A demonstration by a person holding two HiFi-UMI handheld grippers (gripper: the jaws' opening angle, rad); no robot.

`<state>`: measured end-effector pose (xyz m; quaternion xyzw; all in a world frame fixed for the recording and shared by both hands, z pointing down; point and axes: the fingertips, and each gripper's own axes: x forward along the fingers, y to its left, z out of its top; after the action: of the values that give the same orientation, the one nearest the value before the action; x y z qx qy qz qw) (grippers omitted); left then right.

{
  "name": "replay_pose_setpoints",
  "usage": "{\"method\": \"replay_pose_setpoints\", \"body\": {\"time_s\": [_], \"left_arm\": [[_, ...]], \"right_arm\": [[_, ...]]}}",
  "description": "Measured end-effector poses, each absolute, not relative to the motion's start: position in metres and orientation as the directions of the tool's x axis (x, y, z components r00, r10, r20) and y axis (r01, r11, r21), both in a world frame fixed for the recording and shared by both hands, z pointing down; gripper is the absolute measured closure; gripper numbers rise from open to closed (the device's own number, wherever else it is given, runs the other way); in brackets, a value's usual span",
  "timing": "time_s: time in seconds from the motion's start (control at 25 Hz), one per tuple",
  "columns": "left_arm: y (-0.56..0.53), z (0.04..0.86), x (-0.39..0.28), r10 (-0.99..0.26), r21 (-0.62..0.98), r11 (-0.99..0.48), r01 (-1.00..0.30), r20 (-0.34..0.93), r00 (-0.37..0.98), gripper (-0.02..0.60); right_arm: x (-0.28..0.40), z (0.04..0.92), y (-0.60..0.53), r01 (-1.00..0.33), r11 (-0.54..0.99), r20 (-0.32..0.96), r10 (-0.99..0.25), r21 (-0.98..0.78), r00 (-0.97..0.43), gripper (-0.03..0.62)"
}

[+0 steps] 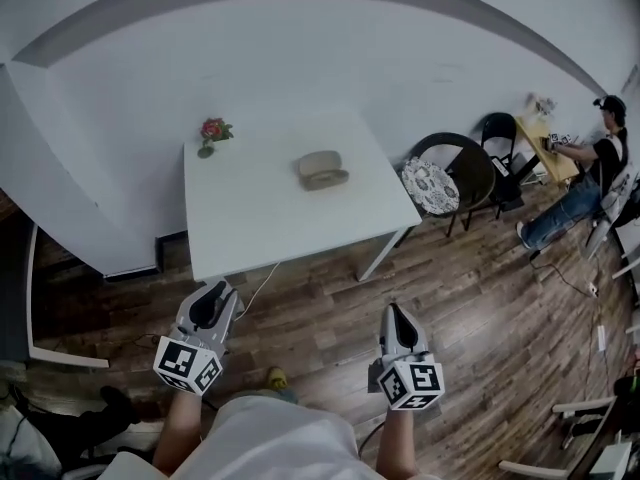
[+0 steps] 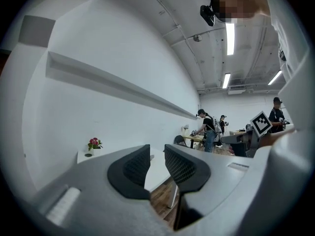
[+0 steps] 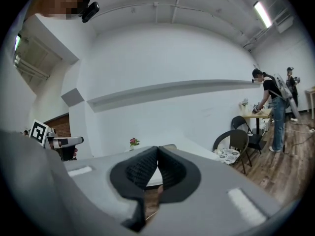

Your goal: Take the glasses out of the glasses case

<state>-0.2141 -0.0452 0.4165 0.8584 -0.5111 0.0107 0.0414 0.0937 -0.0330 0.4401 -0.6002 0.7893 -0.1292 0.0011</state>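
Glasses case (image 1: 323, 170) is nowhere near my grippers right now, it's lying on the table, well ahead of me.

Closest in, two grippers, both grey plastic with black ribbed pads and one black-and-white marker cube each. My left gripper (image 2: 156, 154) has its jaws a narrow gap apart with nothing between them, just table edge and floor showing through. My right gripper (image 3: 158, 151) has its pads pressed together at the tips, nothing in them either. From the head view both hang over the floor (image 1: 480, 298), dark wood planks with visible grain, short of the table's near edge.

Next out is one white square table (image 1: 260, 228), smooth matte top, thin white legs. On it, one case: tan, rounded oblong, pebble-ish shape, sitting toward the far right part of the top. Looks closed as far as I can tell. One small pot of red flowers (image 1: 212, 131) sits at the far left corner, well apart from the case.

Past the table's right side, two dark chairs: a round-backed chair (image 1: 470, 173) with a patterned cushion (image 1: 430, 186), and a black chair (image 1: 497, 133) behind it. Farthest out, a person (image 1: 590, 168) at a wooden desk (image 1: 545, 148).
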Motion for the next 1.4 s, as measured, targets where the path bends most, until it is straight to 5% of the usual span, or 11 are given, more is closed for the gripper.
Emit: {"method": "replay_pose_setpoints", "body": {"time_s": [0.76, 1.4], "left_arm": [[-0.184, 0.429, -0.218, -0.879, 0.062, -0.467, -0.882, 0.075, 0.471, 0.480], [-0.365, 0.442, -0.129, -0.895, 0.023, -0.420, -0.907, 0.152, 0.419, 0.479]], "right_arm": [[0.095, 0.452, -0.178, -0.943, 0.245, 0.147, -0.948, -0.226, -0.282, 0.591], [0.177, 0.466, -0.376, -0.917, 0.312, 0.181, -0.915, -0.250, -0.361, 0.591]]}}
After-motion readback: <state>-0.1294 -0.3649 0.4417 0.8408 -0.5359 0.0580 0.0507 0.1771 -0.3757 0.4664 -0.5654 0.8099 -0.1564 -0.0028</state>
